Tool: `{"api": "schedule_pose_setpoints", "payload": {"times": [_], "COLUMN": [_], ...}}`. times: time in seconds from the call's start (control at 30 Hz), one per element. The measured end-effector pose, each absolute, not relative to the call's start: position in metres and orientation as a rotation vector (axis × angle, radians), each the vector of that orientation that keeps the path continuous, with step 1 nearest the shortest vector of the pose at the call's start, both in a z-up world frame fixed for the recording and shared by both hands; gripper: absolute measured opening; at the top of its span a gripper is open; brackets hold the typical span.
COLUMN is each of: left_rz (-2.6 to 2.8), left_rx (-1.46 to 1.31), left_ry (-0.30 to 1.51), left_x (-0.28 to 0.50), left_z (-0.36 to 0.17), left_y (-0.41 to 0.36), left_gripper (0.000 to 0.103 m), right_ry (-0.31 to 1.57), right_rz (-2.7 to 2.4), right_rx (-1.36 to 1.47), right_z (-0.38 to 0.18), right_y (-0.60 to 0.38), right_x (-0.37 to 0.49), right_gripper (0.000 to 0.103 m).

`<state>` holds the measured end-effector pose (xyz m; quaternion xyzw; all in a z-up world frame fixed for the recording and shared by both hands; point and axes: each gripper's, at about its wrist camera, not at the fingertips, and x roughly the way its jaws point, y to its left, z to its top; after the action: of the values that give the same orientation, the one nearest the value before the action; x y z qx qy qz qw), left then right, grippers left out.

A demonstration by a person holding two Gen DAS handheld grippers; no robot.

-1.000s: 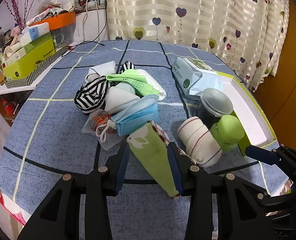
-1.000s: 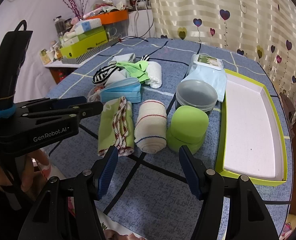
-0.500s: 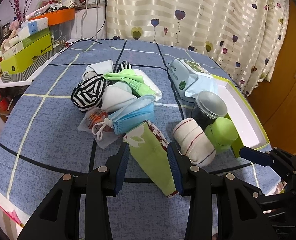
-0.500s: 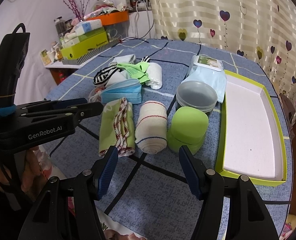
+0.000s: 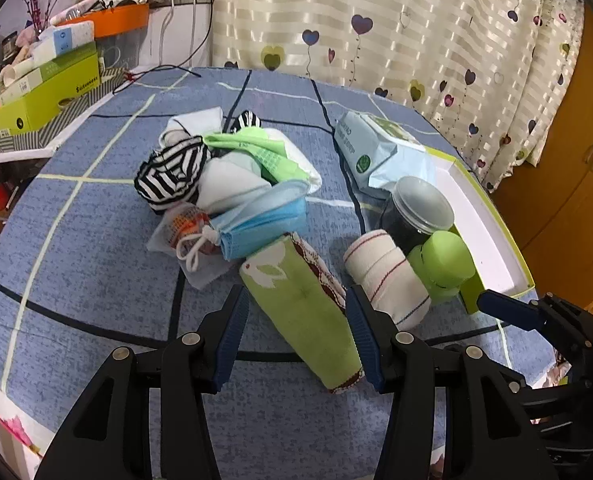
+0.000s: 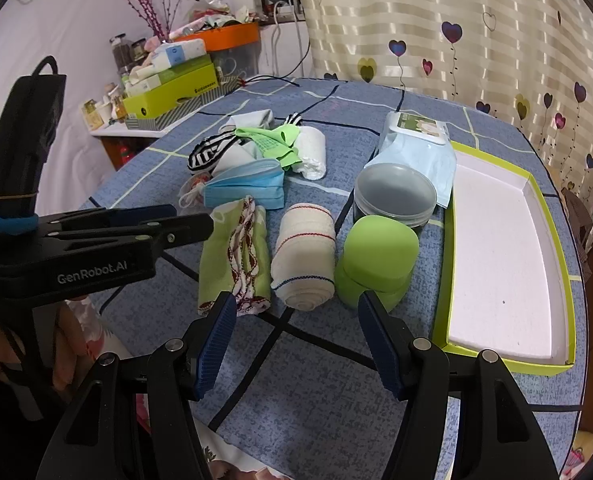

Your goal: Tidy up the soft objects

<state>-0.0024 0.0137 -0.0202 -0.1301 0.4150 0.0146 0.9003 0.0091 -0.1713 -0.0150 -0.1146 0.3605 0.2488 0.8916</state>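
Straddling the folded green towel [image 5: 304, 304], left gripper [image 5: 296, 336] has just been opening, jaws now wide apart, pads clear of the cloth lying flat on the blue tablecloth [image 5: 88, 264]; rolled white bandage [image 5: 384, 276] sits just right of it; right gripper [image 6: 296, 340] hangs open near the bandage end, holding nothing; green-rimmed tray [image 6: 512, 364] at far right.

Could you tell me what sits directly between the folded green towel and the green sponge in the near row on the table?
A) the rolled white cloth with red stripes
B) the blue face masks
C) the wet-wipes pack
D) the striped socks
A: in the right wrist view the rolled white cloth lies with the folded green towel on one side and the green sponge on the other.
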Motion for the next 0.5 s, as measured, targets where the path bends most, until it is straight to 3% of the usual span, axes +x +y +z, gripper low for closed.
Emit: {"api": "schedule_pose_setpoints", "payload": {"times": [0.5], "left_rz": [0.017], "left_rx": [-0.346], "left_ry": [0.971], "left_x": [0.014], "left_z": [-0.053], "left_y": [0.006], "left_gripper": [0.052], "right_ry": [0.750], "right_rz": [0.519], "right_rx": [-0.221], "right_z": [-0.016], "right_y": [-0.176], "right_x": [0.010], "right_gripper": [0.064]}}
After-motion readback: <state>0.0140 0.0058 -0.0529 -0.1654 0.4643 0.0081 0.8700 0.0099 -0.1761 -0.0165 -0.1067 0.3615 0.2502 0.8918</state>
